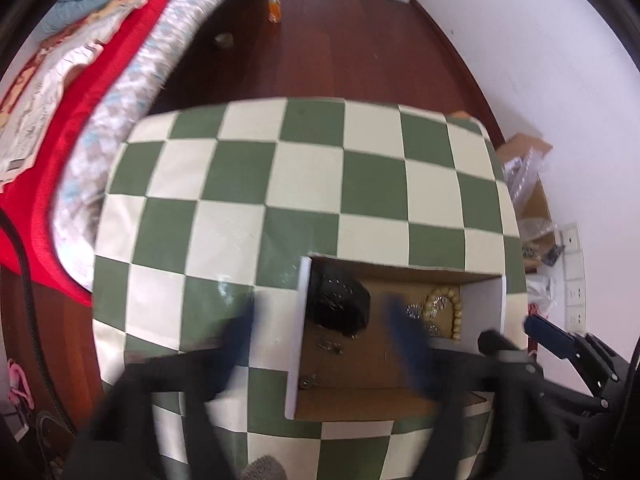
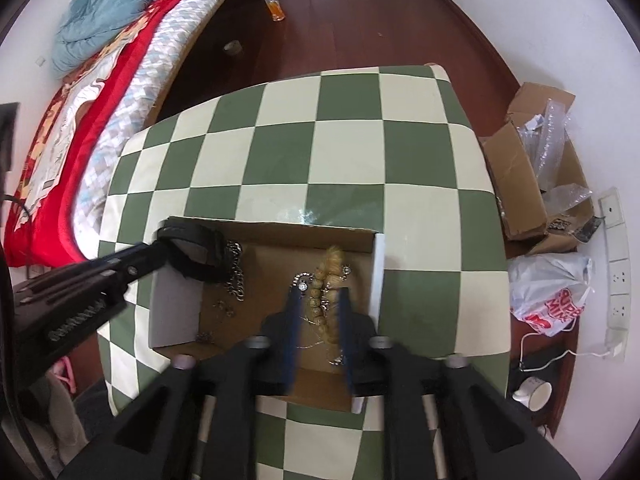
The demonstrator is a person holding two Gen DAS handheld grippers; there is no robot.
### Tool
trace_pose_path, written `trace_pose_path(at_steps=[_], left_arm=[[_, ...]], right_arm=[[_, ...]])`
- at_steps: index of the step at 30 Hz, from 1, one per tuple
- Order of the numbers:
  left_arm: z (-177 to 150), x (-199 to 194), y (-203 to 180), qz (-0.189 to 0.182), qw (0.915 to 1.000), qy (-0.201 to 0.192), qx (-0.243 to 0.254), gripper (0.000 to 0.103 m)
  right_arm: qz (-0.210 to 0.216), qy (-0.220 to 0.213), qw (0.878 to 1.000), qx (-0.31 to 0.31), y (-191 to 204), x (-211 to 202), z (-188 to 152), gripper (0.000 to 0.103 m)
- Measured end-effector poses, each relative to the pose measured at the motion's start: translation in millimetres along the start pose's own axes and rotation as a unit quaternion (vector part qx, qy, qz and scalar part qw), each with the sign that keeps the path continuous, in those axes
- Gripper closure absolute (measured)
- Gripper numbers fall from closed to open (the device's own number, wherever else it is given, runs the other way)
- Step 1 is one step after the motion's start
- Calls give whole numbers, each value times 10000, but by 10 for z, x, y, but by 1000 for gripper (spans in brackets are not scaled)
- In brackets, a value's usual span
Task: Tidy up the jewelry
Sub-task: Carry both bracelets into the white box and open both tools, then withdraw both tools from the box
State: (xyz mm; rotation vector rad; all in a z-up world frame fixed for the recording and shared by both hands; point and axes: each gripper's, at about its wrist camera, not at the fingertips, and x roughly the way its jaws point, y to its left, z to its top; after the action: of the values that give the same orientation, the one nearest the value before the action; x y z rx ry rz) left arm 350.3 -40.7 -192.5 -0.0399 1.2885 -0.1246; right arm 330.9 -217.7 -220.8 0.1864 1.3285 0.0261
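Note:
An open cardboard box [image 2: 276, 232] lies on the green-and-cream checkered table [image 2: 344, 152]. It holds a black band [image 2: 200, 260], a silver chain [image 2: 236, 272], small silver pieces [image 2: 224, 308] and a cream bead bracelet [image 2: 326, 280]. My right gripper [image 2: 319, 294] is partly open, its blue fingers [image 2: 294, 320] straddling the bead bracelet. My left gripper [image 1: 320, 312] is open and blurred, with one finger over the table and one [image 1: 404, 332] inside the box [image 1: 400, 268] near the black band [image 1: 340, 300] and the beads [image 1: 444, 304].
A bed with a red blanket [image 2: 100, 80] runs along the left. An open carton with plastic wrap [image 2: 532, 176], a white bag [image 2: 552, 292] and a mug [image 2: 532, 394] sit to the right of the table. An orange bottle [image 2: 276, 8] stands on the wooden floor.

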Motion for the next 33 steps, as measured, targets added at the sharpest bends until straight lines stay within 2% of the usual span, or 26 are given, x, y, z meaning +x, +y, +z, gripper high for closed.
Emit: trace_pose_path(at_steps=[2, 5, 6, 7, 8, 9, 17, 23, 27, 33], left_arm=[[0, -75, 25, 76, 9999, -108, -16, 9], [-23, -154, 45, 252, 9995, -155, 56, 3], [-37, -174, 50, 313, 9993, -186, 90, 0], [-52, -190, 53, 372, 9990, -220, 118, 0], [-76, -211, 59, 442, 9986, -260, 142, 0], [-107, -233, 76, 492, 9982, -305, 146, 0], [-369, -291, 134, 806, 9952, -528, 162, 0], [-614, -350, 162, 814, 9952, -534, 137, 0], [-796, -495, 179, 811, 9946, -632, 128, 0], [-1059, -834, 199, 806, 9924, -920, 101, 0]], right_arm=[[-77, -56, 10000, 4, -15, -45, -17, 37], [-216, -108, 9997, -27, -11, -118, -43, 31], [-243, -115, 9996, -38, -10, -142, -49, 22], [-297, -113, 9995, -35, -7, -161, -59, 16], [-359, -127, 9993, -25, -6, -183, -70, 6], [-400, -139, 9991, -28, -4, -202, -78, 4], [-742, -165, 9971, -5, 30, -269, -277, 0], [-833, -191, 9963, 37, 44, -275, -499, 0], [-803, -209, 9965, 71, 44, -322, -660, 0], [-890, -489, 9947, 132, 36, -581, -892, 0]])
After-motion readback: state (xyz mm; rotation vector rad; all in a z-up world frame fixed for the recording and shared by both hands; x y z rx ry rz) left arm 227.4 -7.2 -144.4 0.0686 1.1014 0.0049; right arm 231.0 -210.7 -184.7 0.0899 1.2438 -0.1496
